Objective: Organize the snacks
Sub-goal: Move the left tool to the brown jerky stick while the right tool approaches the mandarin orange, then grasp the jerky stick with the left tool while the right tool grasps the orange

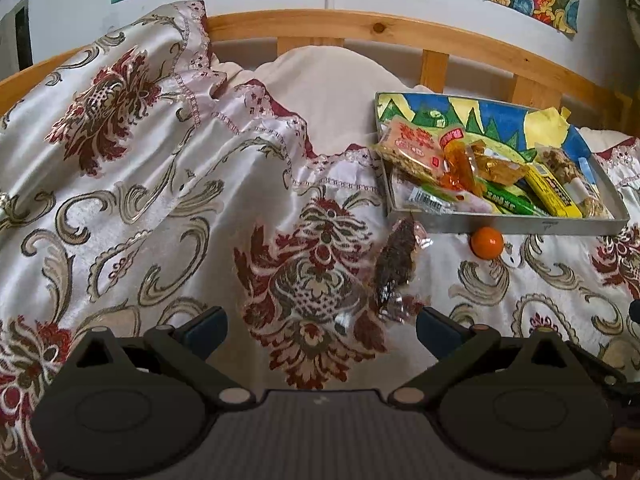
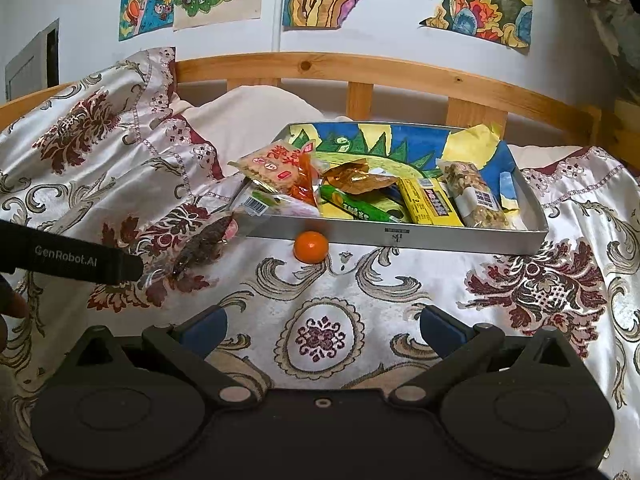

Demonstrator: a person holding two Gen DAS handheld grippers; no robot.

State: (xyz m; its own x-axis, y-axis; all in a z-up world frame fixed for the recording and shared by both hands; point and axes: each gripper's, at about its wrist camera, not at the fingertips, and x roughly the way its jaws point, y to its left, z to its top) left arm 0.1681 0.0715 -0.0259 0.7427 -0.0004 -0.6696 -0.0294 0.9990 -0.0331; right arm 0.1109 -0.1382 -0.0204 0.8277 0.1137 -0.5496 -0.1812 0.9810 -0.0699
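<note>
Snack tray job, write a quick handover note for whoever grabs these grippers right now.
Left gripper: open, holding nothing, low over the bedspread, with the dark snack in clear wrap just ahead of its right finger.
Right gripper: open, holding nothing, pointing at the tray.
Done: the tray sits on the bed and already holds most packets, among them the yellow bar and the green bar.
Left: the dark snack lies off the tray by its near left corner; the small orange ball sits on the bedspread against the tray's front wall. Both likely go in.
</note>
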